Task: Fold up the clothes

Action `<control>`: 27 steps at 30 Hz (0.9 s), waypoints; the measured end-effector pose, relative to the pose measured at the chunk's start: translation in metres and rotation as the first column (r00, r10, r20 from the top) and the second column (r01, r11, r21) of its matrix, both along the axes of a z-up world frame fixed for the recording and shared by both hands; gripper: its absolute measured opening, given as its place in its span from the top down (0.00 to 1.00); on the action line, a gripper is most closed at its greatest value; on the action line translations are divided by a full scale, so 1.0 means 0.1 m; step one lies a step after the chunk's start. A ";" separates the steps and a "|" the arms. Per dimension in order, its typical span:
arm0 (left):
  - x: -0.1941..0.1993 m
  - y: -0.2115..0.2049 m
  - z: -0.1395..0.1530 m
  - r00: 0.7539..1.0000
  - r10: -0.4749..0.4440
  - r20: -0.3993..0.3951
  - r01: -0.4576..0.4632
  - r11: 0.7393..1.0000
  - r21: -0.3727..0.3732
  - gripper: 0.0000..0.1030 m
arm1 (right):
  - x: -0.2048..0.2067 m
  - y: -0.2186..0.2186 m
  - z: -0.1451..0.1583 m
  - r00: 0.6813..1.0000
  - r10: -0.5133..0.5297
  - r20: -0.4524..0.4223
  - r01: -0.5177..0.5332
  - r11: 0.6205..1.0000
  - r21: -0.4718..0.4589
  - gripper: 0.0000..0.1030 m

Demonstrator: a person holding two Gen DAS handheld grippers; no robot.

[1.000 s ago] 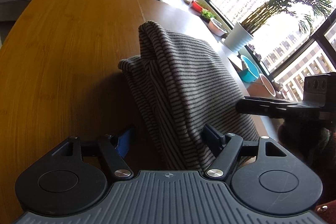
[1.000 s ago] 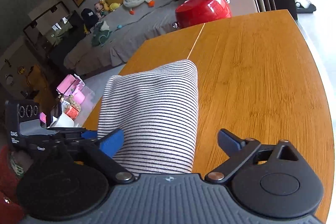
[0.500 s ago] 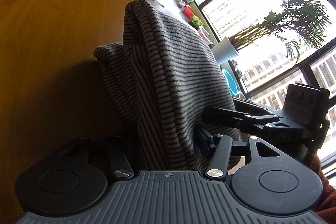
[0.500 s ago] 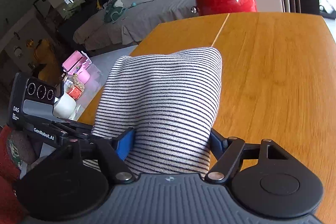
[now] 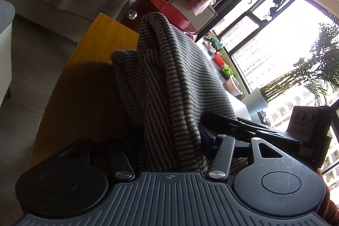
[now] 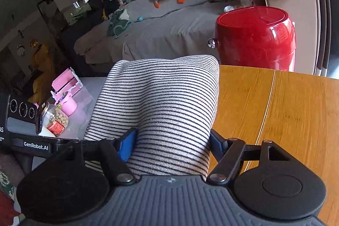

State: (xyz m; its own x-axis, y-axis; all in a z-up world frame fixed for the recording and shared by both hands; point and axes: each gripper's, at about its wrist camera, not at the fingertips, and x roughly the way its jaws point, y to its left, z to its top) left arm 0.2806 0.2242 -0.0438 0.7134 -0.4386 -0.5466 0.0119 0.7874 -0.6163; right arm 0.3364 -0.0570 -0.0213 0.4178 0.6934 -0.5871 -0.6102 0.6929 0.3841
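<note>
A folded striped garment [image 5: 169, 86], white with thin dark stripes, is held up off the wooden table [image 5: 101, 39]. My left gripper [image 5: 169, 147] is shut on its near edge, and folds of cloth hide the fingertips. My right gripper [image 6: 171, 145] is shut on the same striped garment [image 6: 161, 99], with one blue finger pad [image 6: 126, 146] pressed into the cloth. The two grippers hold it side by side: the right one shows at the right of the left wrist view [image 5: 275, 130], the left one at the left of the right wrist view [image 6: 23, 120].
A red bin [image 6: 256, 37] stands past the table's far edge [image 6: 275, 71]. Behind it is a grey sofa [image 6: 169, 20] with soft toys and a pink blanket. A side table [image 6: 70, 107] with pink containers and jars is at the left. Windows and potted plants [image 5: 256, 101] lie to the right.
Both grippers closed on the striped garment and lifted it off the table. The views tilted upward and toward the table's far end, so the red bin and sofa now show more.
</note>
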 end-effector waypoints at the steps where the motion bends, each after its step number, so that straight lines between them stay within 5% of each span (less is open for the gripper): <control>1: -0.06 0.03 0.09 0.999 0.017 0.031 -0.017 1.000 0.026 0.44 | 0.06 0.04 -0.02 1.000 -0.001 0.001 0.001 1.000 -0.001 0.26; 5: -0.13 0.01 0.56 0.980 0.028 0.196 -0.054 0.991 0.126 0.43 | 0.09 0.08 -0.04 0.999 0.018 0.051 -0.017 0.999 -0.030 0.21; 7: 0.00 -0.01 0.73 0.969 -0.031 0.243 0.017 0.998 0.059 0.37 | 0.08 0.12 -0.02 0.996 0.039 0.079 -0.034 0.998 -0.055 0.21; 10: 0.38 -0.11 0.68 0.978 -0.060 0.200 0.062 0.998 -0.006 0.37 | 0.04 0.22 0.03 0.990 0.068 0.126 -0.055 0.993 -0.104 0.21; 12: 0.64 -0.19 0.52 0.992 -0.037 0.123 0.031 0.998 0.046 0.41 | 0.01 0.27 0.06 0.982 0.086 0.168 -0.062 0.988 -0.143 0.21; 13: 0.71 -0.19 0.41 0.995 -0.028 0.091 0.023 0.998 0.058 0.53 | -0.02 0.28 0.08 0.978 0.089 0.190 -0.059 0.986 -0.157 0.21; 17: 0.71 0.07 0.06 0.998 0.011 0.054 -0.008 0.998 -0.066 0.81 | -0.20 0.19 0.26 0.955 0.074 0.288 -0.024 0.984 -0.175 0.18; 20: 0.69 0.16 -0.04 0.998 0.025 0.052 -0.021 0.997 -0.078 0.94 | -0.35 0.07 0.45 0.947 0.084 0.311 -0.058 0.994 -0.094 0.24; 23: 0.67 0.15 -0.07 0.997 0.031 0.070 -0.027 0.998 -0.063 0.94 | -0.44 0.20 0.44 0.954 0.161 0.253 -0.149 0.987 -0.064 0.26; 25: 0.66 0.12 -0.05 0.996 0.038 0.085 -0.035 0.999 -0.038 0.94 | -0.50 0.40 0.25 0.944 0.194 0.267 -0.154 0.974 -0.164 0.26; 27: 0.61 0.08 0.00 0.993 0.038 0.113 -0.038 0.999 0.002 0.94 | -0.62 0.55 0.08 0.902 0.233 0.364 -0.144 0.956 -0.256 0.21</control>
